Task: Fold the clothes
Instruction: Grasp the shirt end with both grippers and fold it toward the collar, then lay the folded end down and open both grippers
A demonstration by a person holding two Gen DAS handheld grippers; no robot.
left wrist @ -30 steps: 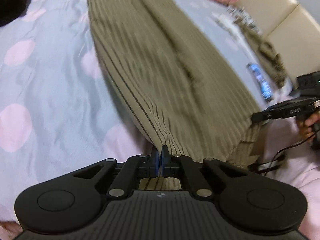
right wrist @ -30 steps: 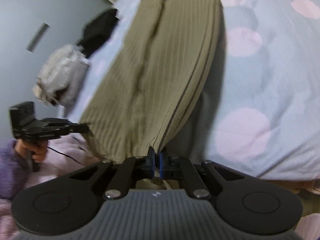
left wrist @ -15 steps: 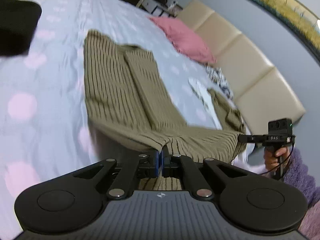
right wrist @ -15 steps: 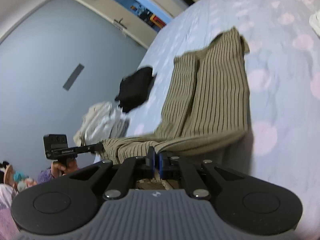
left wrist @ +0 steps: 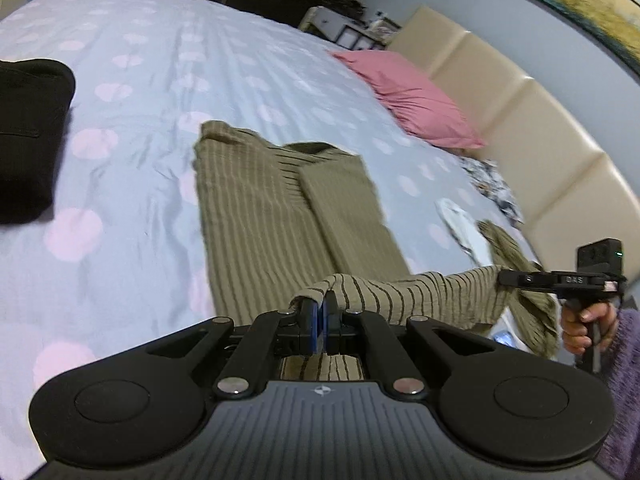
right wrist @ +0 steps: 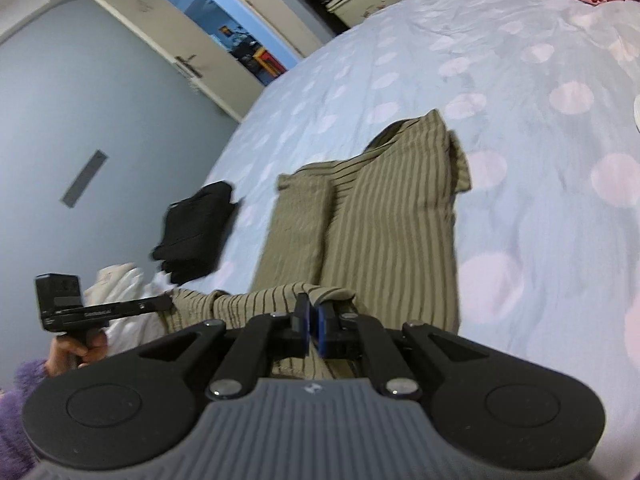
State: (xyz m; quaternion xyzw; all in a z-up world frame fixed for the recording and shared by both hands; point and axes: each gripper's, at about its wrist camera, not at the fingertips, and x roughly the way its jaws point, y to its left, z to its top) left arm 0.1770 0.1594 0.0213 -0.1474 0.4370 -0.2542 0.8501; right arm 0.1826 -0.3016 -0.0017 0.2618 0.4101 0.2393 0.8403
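Note:
An olive striped garment (left wrist: 264, 216) lies lengthwise on the bed, with a sleeve folded over its middle; it also shows in the right wrist view (right wrist: 384, 216). My left gripper (left wrist: 319, 308) is shut on the left corner of its near hem. My right gripper (right wrist: 313, 314) is shut on the right corner. The hem (left wrist: 420, 292) is lifted and stretched taut between the two grippers, above the rest of the garment. The right gripper also shows in the left wrist view (left wrist: 504, 278), and the left gripper in the right wrist view (right wrist: 166, 302).
The bed has a light blue sheet with pink dots (left wrist: 132, 80). A folded black garment (left wrist: 28, 140) lies to the left. A pink pillow (left wrist: 408, 96) and a beige headboard (left wrist: 540, 128) are at the right. More clothes (left wrist: 480, 224) lie near the headboard. A white garment (right wrist: 124, 284) lies by the bed's edge.
Both grippers have risen and carried the near hem up and forward over the garment. The views now look along the bed instead of down at the cloth.

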